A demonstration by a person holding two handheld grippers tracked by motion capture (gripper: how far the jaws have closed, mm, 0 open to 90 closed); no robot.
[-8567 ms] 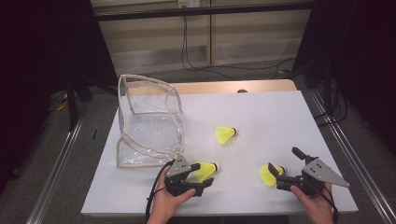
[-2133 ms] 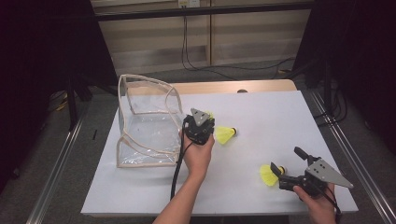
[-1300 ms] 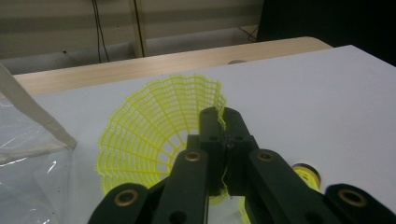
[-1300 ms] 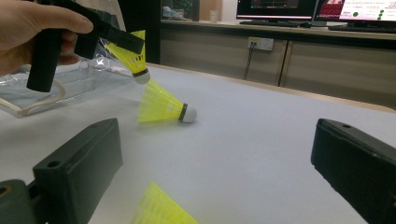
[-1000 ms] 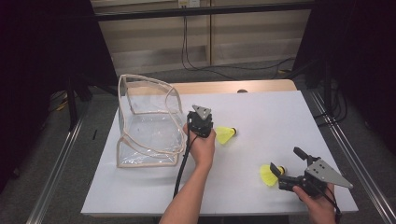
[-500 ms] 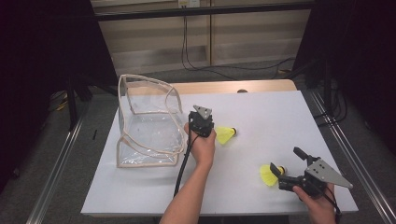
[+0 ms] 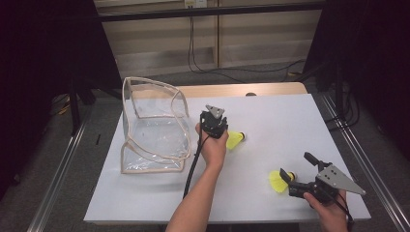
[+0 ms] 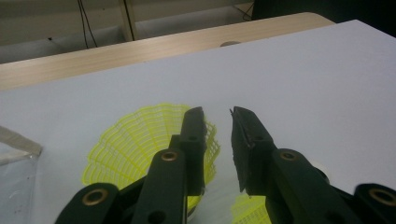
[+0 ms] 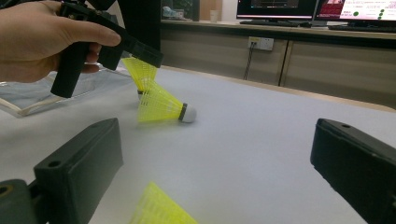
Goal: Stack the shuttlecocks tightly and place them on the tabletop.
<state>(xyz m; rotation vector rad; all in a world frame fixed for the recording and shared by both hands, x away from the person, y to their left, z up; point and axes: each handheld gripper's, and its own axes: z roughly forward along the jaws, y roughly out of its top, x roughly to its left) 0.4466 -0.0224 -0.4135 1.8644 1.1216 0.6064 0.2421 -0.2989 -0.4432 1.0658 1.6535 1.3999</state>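
My left gripper [image 7: 212, 118] hovers beside the clear bag [image 7: 154, 128], above a yellow shuttlecock [image 7: 235, 140] that lies on the white table. In the right gripper view a second yellow shuttlecock [image 9: 140, 72] hangs cork-down from that gripper's jaws. In the left gripper view its mesh skirt [image 8: 140, 144] sits against the left jaw, and the jaws stand close with a narrow gap at the tips [image 8: 217, 114]. My right gripper [image 7: 299, 171] rests near the front right, wide open. A third shuttlecock [image 7: 279, 181] lies just at its jaws, with its skirt [image 9: 159, 207] low between them.
The clear plastic bag with beige trim stands open at the table's left. A wooden strip [image 7: 232, 89] runs along the far edge. Dark floor, metal rails and cables surround the table [image 7: 290, 116].
Since 8.6 s ago my left gripper has carried a shuttlecock from the front edge to beside the bag. It has held still over the last second. The right gripper has barely moved.
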